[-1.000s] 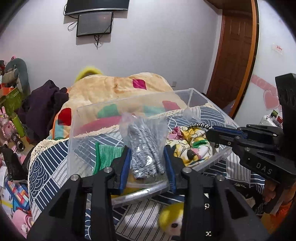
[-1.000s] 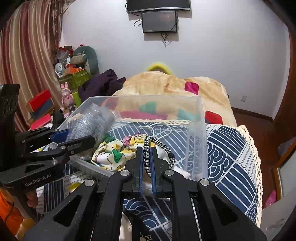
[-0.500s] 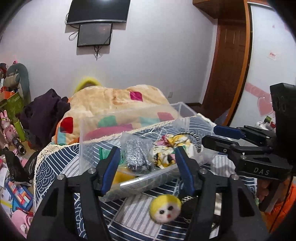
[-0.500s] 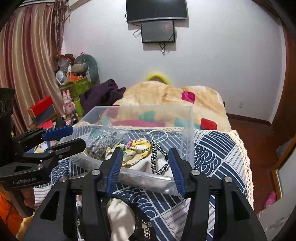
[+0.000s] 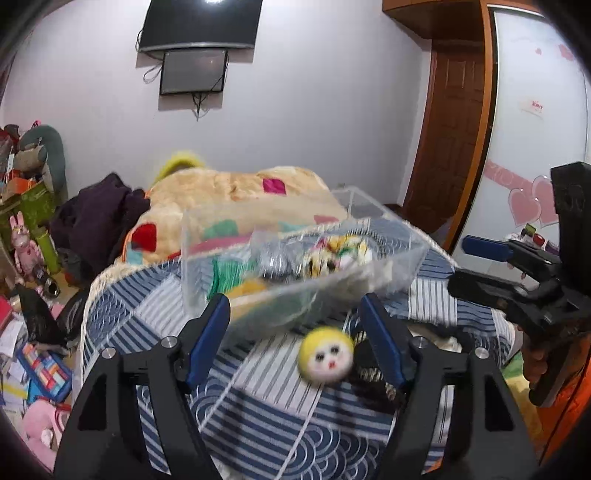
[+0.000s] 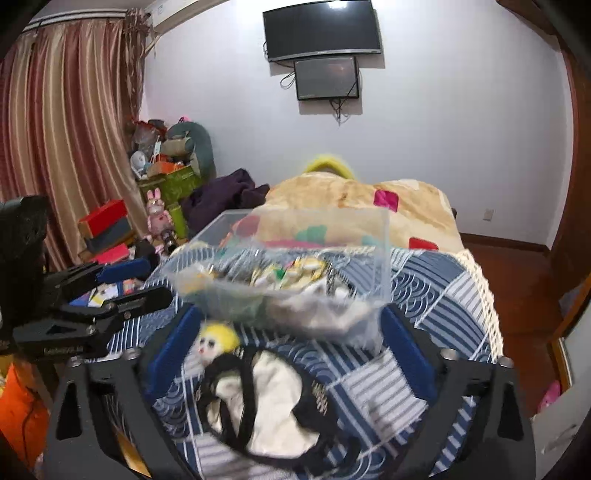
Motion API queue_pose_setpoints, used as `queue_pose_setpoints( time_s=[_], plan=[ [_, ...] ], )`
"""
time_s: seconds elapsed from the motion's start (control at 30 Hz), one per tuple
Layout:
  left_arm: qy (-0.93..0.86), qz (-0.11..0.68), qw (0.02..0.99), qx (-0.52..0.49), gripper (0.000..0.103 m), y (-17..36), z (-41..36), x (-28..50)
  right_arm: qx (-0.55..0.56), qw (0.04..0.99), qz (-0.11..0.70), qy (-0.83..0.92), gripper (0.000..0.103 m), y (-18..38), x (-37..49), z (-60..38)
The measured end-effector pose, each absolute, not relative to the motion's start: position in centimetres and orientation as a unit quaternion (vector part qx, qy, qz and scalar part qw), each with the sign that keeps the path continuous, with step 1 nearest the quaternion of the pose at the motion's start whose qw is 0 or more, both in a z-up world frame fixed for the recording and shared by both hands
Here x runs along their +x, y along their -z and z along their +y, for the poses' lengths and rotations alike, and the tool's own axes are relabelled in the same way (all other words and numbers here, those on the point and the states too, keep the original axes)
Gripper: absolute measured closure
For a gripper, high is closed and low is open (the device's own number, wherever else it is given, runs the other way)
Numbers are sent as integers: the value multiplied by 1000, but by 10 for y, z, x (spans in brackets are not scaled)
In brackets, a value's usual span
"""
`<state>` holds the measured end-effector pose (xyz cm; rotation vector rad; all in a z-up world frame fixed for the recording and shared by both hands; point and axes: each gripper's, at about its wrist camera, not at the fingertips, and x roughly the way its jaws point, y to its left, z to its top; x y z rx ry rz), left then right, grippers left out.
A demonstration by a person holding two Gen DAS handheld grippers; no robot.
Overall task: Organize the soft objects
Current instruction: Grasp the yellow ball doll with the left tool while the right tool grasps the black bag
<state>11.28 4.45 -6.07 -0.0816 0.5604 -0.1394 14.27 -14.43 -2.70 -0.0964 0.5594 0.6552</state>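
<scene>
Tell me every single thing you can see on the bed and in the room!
clear plastic box: one, see-through, on the bed, soft things inside
blue patterned cover: one, under the box
doll head: one, yellow hair, on the cover before the box
cream and black cloth: one, beside the doll head
beige blanket: one, behind the box
screens: two, black, on the wall
curtain: striped, far left
left gripper: black and blue, open, empty
right gripper: black and blue, open, empty
</scene>
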Motion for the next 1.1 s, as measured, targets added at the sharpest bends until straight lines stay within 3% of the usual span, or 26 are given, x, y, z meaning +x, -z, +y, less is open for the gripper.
queue_pose_setpoints(
  time_s=[0.33,0.57,0.73,0.8,0.87,1.03,1.1],
  plan=[
    [59,349,935,-36,31,116,42,91,-109,894,307,-307,0,78,116,-122],
    [74,361,928,-62,31,126,38,96,-109,894,341,-270,0,95,131,-127],
    [90,356,928,-69,40,122,30,114,-85,890,373,-249,2,107,147,-145],
    [90,355,928,-65,45,123,25,122,-84,891,362,-259,17,105,143,-149],
    [91,362,925,-68,50,125,23,130,-91,889,359,-270,38,104,141,-147],
    [100,365,922,-81,57,129,20,138,-83,890,349,-281,71,103,138,-152],
    [105,366,921,-83,64,130,18,139,-64,888,352,-287,87,102,140,-157]
  ],
)
